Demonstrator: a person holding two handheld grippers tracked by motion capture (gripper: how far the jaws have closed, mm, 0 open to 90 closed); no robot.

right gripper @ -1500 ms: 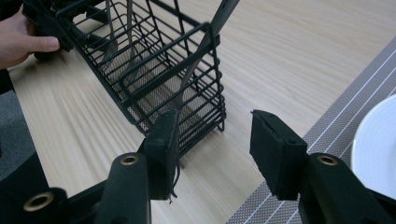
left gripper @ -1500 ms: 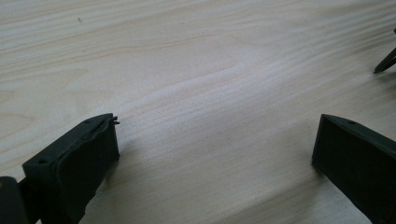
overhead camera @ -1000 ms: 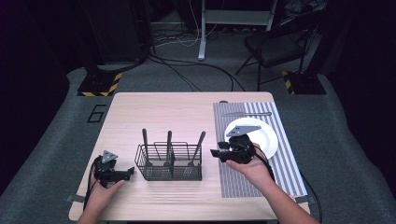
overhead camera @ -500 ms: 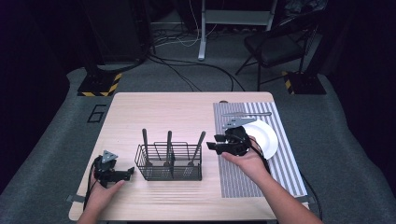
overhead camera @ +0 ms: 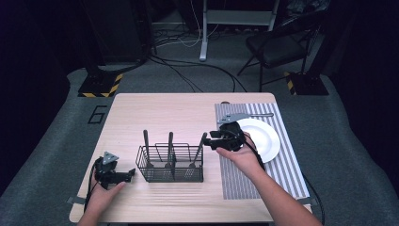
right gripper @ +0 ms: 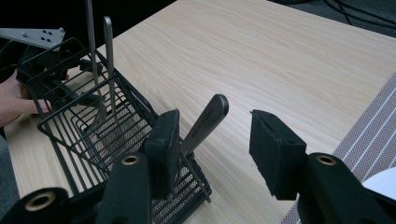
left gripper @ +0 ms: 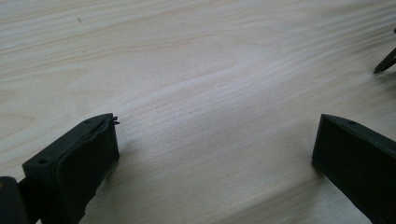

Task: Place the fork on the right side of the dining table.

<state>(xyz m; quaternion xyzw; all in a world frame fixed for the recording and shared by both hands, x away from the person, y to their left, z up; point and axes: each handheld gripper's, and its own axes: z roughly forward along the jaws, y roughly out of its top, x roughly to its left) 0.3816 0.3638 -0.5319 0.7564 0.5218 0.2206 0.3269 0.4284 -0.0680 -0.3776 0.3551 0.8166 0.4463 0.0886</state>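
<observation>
Right gripper: black two-jaw gripper [overhead camera: 212, 136] [right gripper: 215, 140] held just right of the black wire cutlery basket [overhead camera: 170, 164] [right gripper: 112, 140]; jaws apart, nothing pressed between the pads.
Nearest utensil: grey metal handle [overhead camera: 199, 147] [right gripper: 205, 122] leaning out of the basket's right compartment; in the right gripper view its tip stands between the two jaws, close to the left-hand pad, with open gap to the other pad. Touching or not: cannot tell.
Other utensils: two more upright metal handles [overhead camera: 146, 147] [overhead camera: 169, 147], one in each of the remaining compartments.
Left gripper: black two-jaw gripper [overhead camera: 128, 174] [left gripper: 215, 154] low over the pale wood table [overhead camera: 155, 113] [left gripper: 196, 70], left of the basket, jaws wide apart over bare wood, clear of the basket's wall.
Edges: basket sits near the table's front edge; grey striped placemat [overhead camera: 235, 181] [right gripper: 369, 112] begins just right of the basket; round white plate [overhead camera: 266, 136] lies on the mat behind the right hand [overhead camera: 242, 157].
Far mat edge: a flat grey metal utensil [overhead camera: 244, 116] lies just beyond the plate.
Open room: wide bare tabletop behind the basket to the far edge; narrow strip of wood between basket and mat.
</observation>
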